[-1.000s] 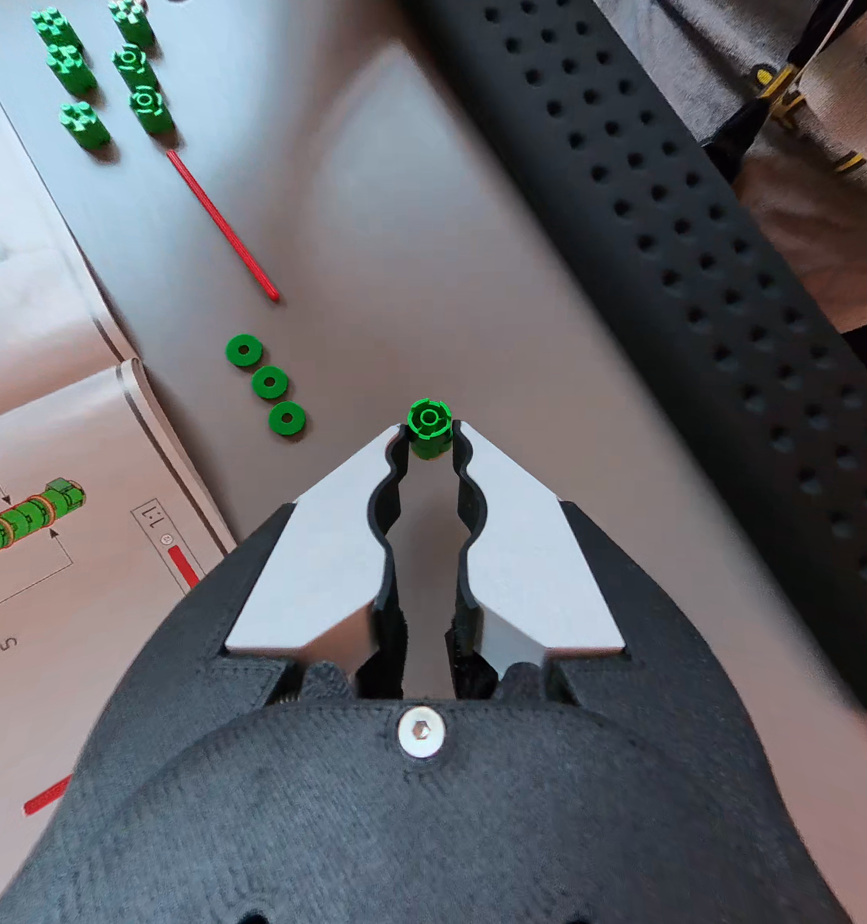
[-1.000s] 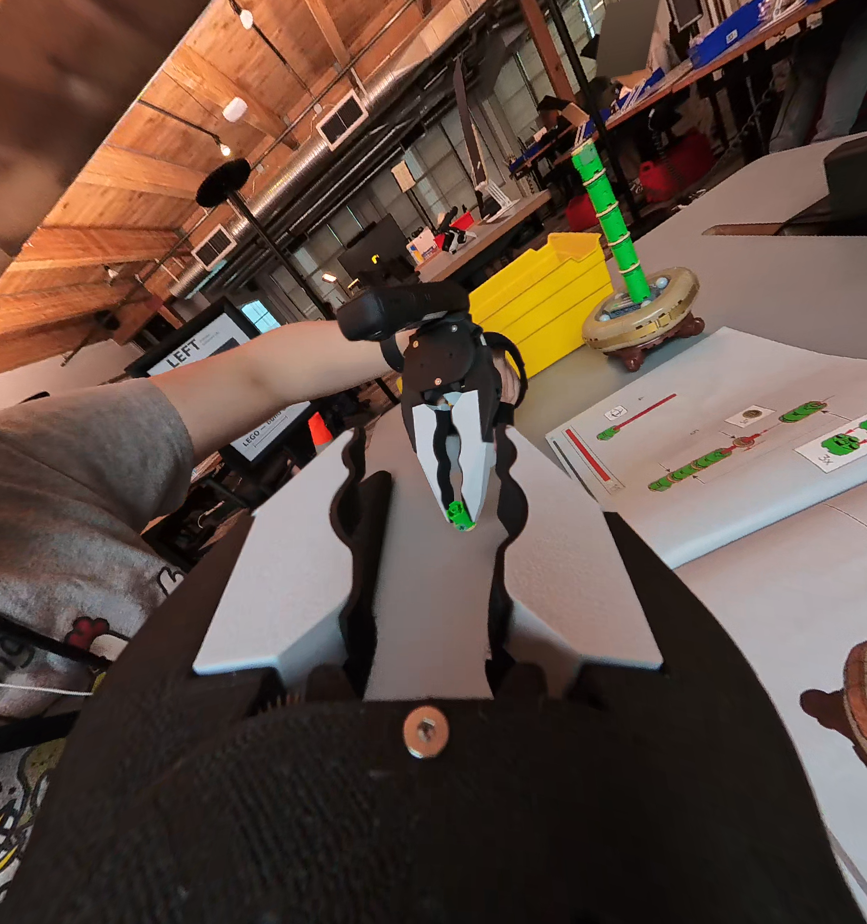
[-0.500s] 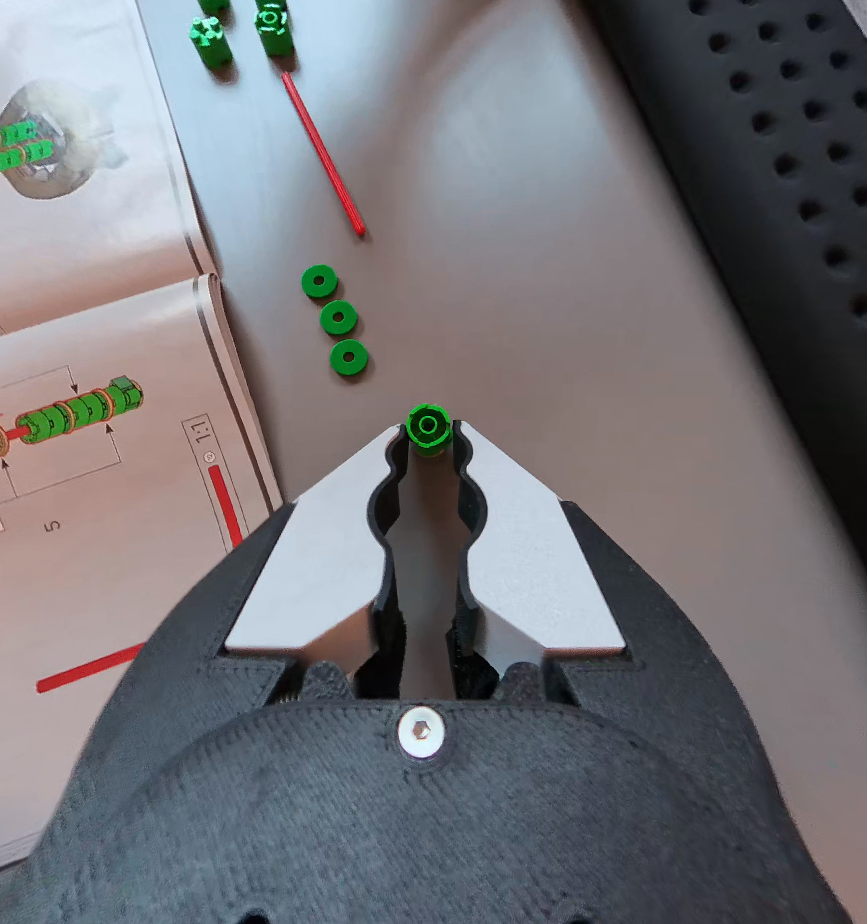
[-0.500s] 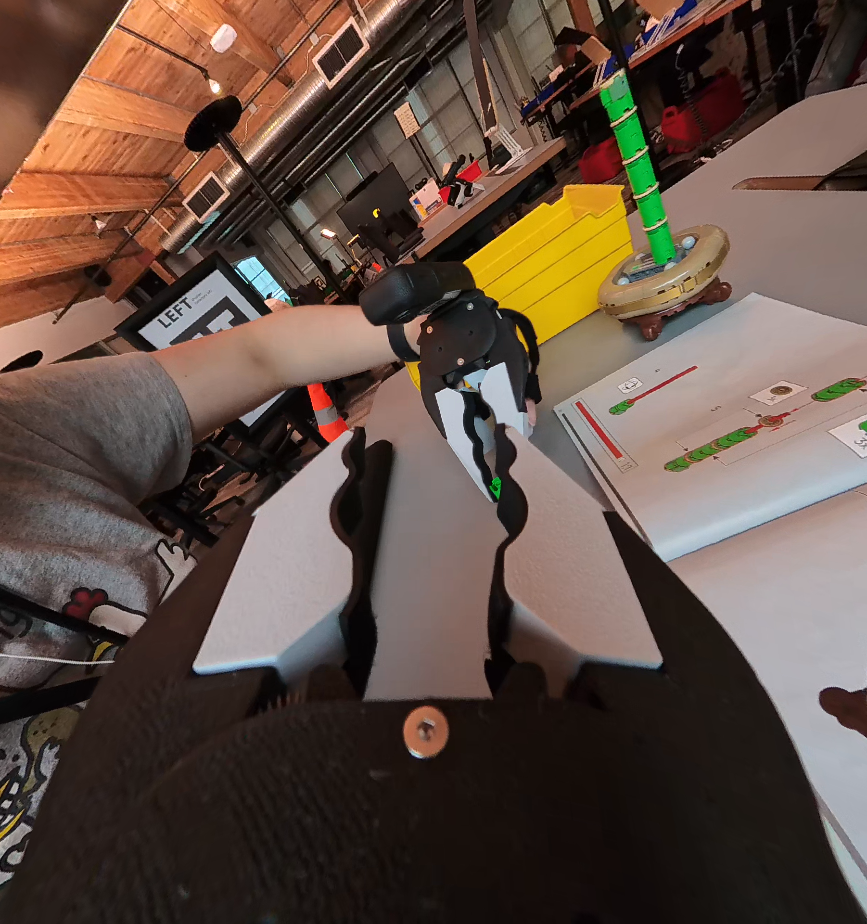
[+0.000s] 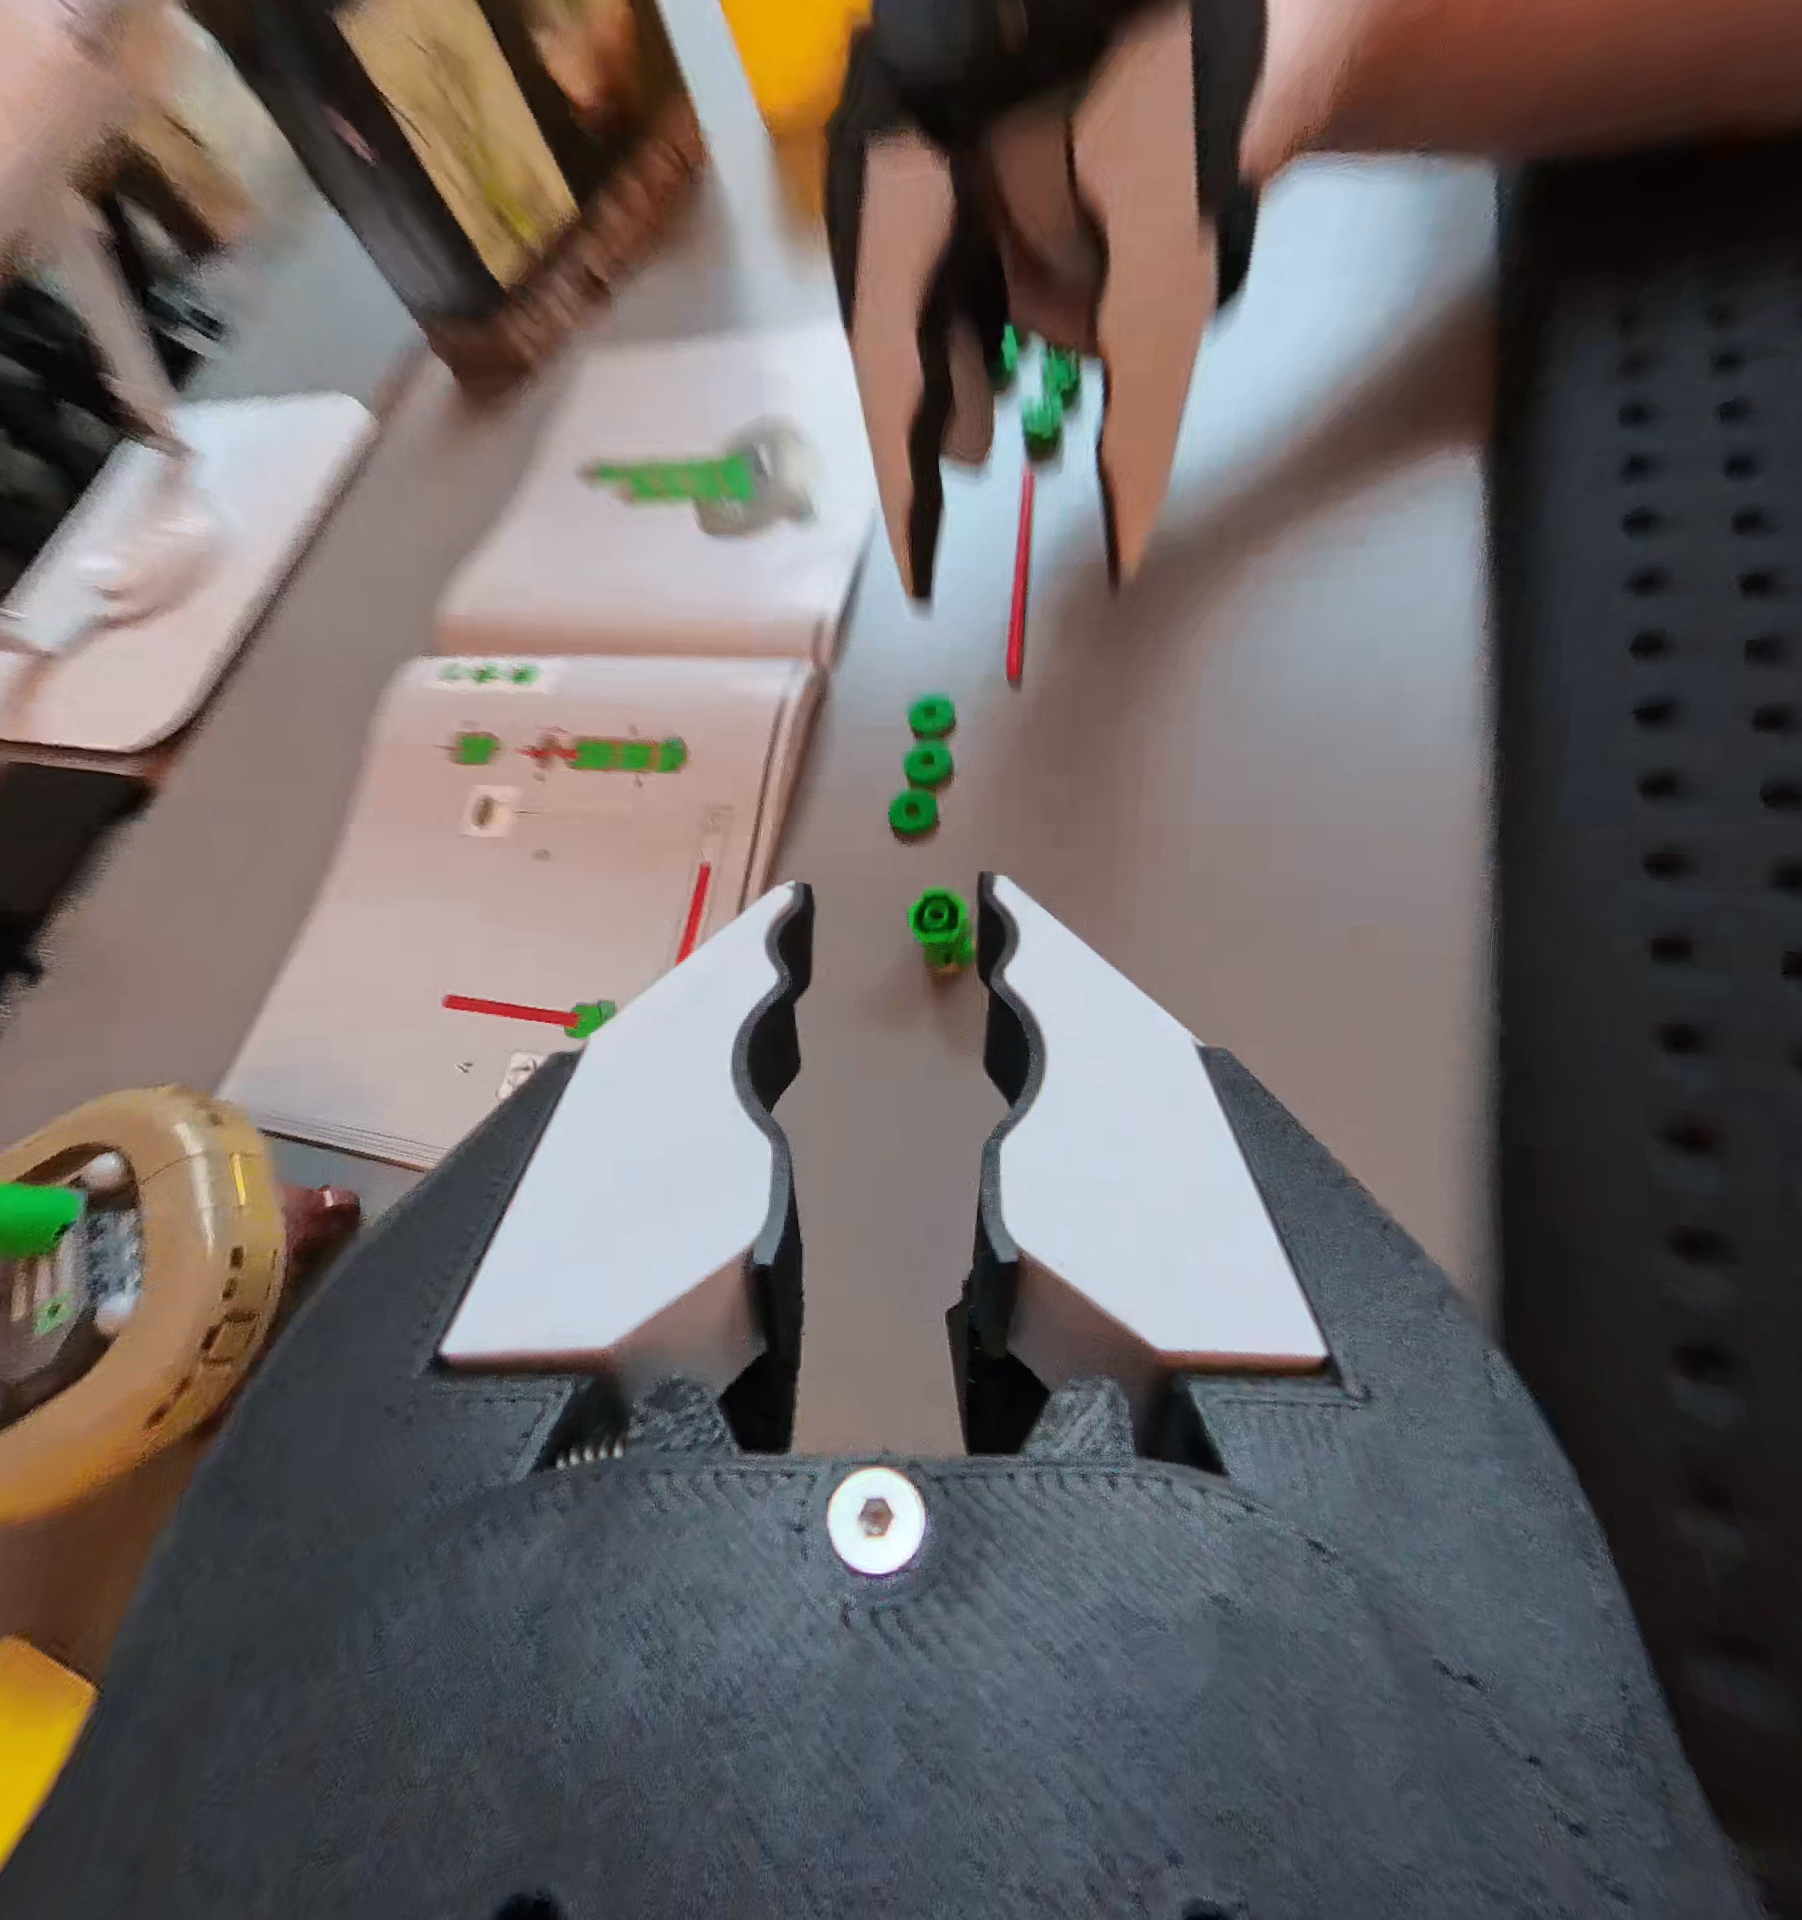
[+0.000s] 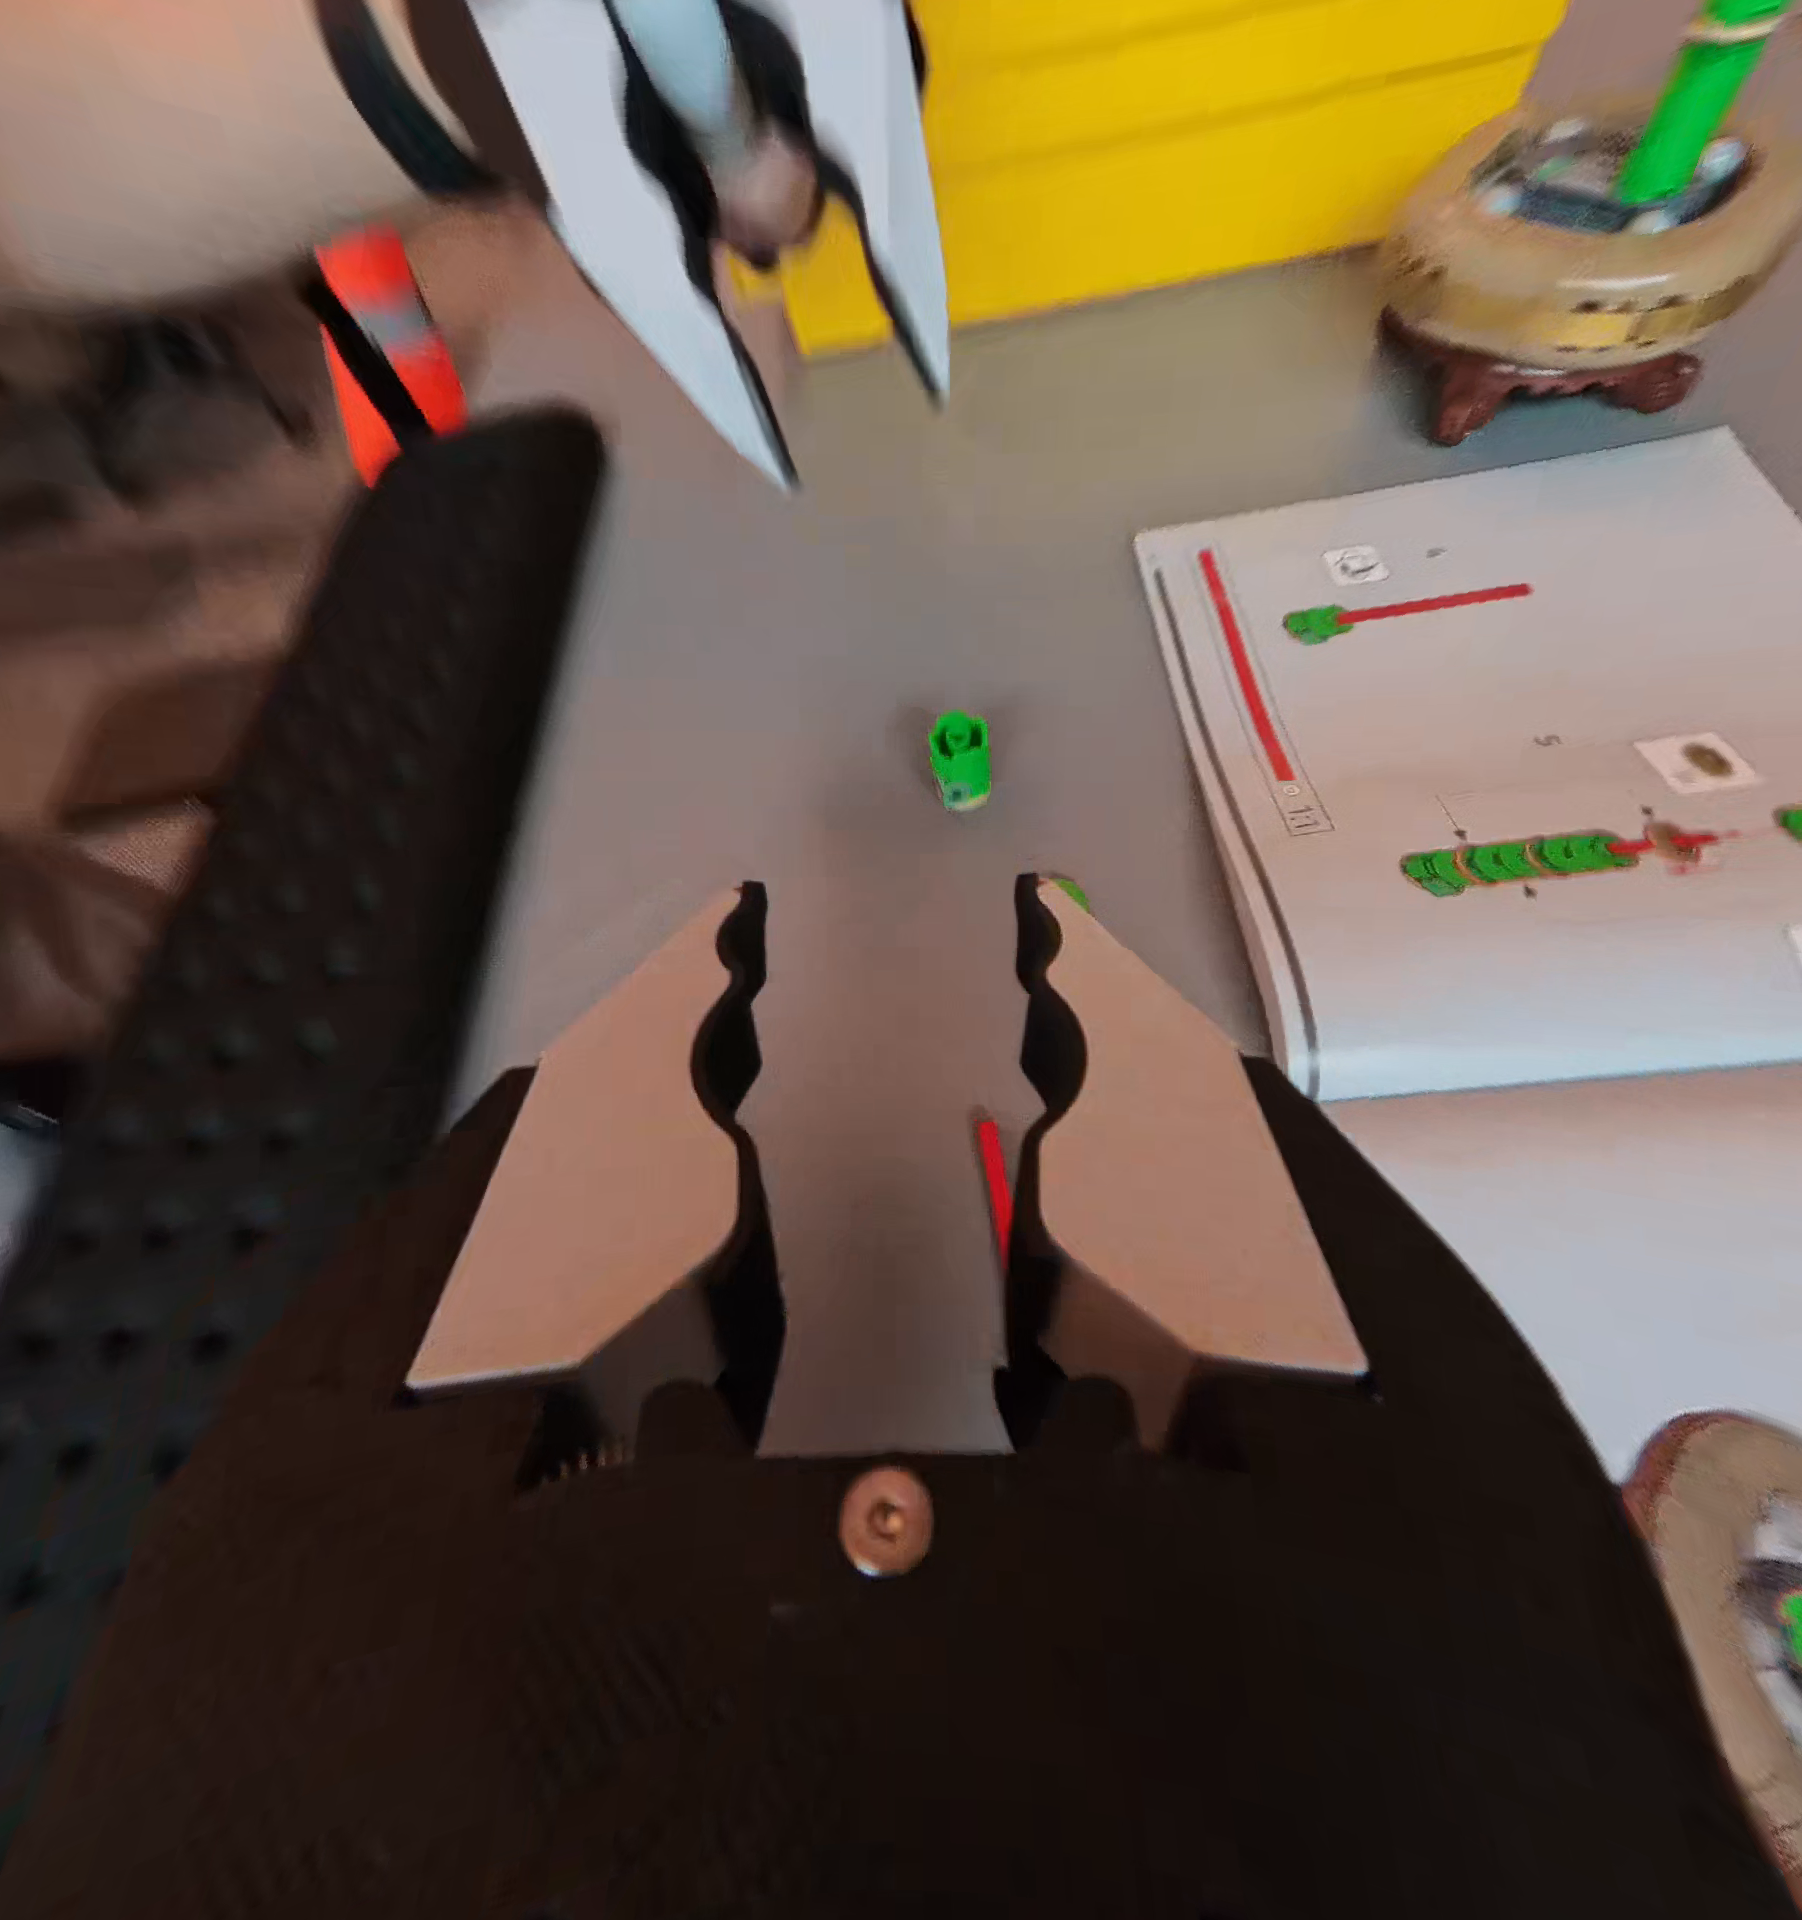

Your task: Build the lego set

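A small green round brick [image 5: 938, 925] stands free on the grey table, just in front of my left gripper [image 5: 894, 891], which is open and empty. The brick also shows in the right wrist view [image 6: 959, 758], ahead of my right gripper [image 6: 889, 886], which is open and empty. A red axle [image 6: 992, 1184] lies on the table under the right gripper, beside its right finger. Three green discs [image 5: 926, 766] lie in a row between the brick and the axle [image 5: 1019, 571]. The right gripper [image 5: 1016, 587] hangs over the axle's far end. More green bricks [image 5: 1037, 390] lie behind it.
An open instruction booklet [image 5: 564, 883] [image 6: 1551, 779] lies beside the parts. A tan pot model with a green stalk [image 6: 1593, 239] and a yellow bin [image 6: 1188, 156] stand behind it. A black perforated mat [image 5: 1707, 935] [image 6: 305, 935] runs along the other side. Another model [image 6: 1759, 1662] is at bottom right. The tips of one gripper are about 9 cm away from the tips of the other. The small green round brick [image 5: 938, 925] lies around 7 cm away from my left fingertips. Seen from the right wrist view [image 6: 951, 741] as well.
My left gripper has opened and let go of the green round brick, which now stands on the table, and has drawn back. My right gripper has tipped down toward the table over the red axle.
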### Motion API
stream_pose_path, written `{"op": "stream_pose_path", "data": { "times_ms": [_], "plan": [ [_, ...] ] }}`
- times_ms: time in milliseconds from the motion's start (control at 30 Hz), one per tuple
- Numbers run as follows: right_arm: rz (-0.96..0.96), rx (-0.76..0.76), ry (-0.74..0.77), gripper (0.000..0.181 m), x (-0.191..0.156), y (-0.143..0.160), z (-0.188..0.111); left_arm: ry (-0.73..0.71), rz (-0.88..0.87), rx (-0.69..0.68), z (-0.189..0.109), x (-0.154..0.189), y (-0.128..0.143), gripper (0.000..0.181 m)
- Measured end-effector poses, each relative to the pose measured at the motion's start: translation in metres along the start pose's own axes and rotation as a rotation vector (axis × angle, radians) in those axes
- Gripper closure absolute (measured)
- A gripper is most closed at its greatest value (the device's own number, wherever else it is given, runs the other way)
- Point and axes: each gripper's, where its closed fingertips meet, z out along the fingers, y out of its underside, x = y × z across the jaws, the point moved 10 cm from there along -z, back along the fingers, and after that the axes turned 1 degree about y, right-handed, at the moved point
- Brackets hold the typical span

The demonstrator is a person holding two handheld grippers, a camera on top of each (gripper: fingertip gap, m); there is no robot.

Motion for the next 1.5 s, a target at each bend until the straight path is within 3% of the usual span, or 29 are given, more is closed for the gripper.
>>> {"op": "stream_pose_path", "data": {
  "times_ms": [133, 233, 367, 467, 633, 1267, 1367, 1500],
  "plan": [
    [-0.284, -0.225, 0.093, 0.145, -0.007, -0.005, 0.031, -0.284, -0.065, 0.274, -0.023, 0.049, -0.002, 0.135],
    [-0.308, -0.313, 0.091, 0.149, 0.000, -0.014, 0.048, -0.434, -0.117, 0.437, -0.031, 0.077, 0.007, 0.136],
    [-0.302, -0.341, 0.003, 0.150, 0.009, -0.029, 0.064, -0.518, -0.182, 0.513, -0.035, 0.097, 0.015, 0.130],
    [-0.345, -0.391, -0.020, 0.150, 0.013, -0.036, 0.074, -0.550, -0.180, 0.513, -0.041, 0.105, 0.016, 0.131],
    [-0.390, -0.429, -0.035, 0.150, 0.015, -0.044, 0.084, -0.545, -0.187, 0.401, -0.052, 0.112, 0.018, 0.129],
    [-0.393, -0.482, -0.074, 0.166, 0.018, -0.037, 0.096, -0.537, -0.266, 0.371, -0.063, 0.110, 0.030, 0.128],
    [-0.375, -0.455, -0.059, 0.166, 0.018, -0.045, 0.082, -0.479, -0.291, 0.363, -0.056, 0.105, 0.025, 0.126],
    [-0.164, -0.255, -0.157, 0.166, 0.011, -0.077, 0.040, -0.347, -0.341, 0.298, -0.029, 0.080, 0.007, 0.122]
  ]
}}
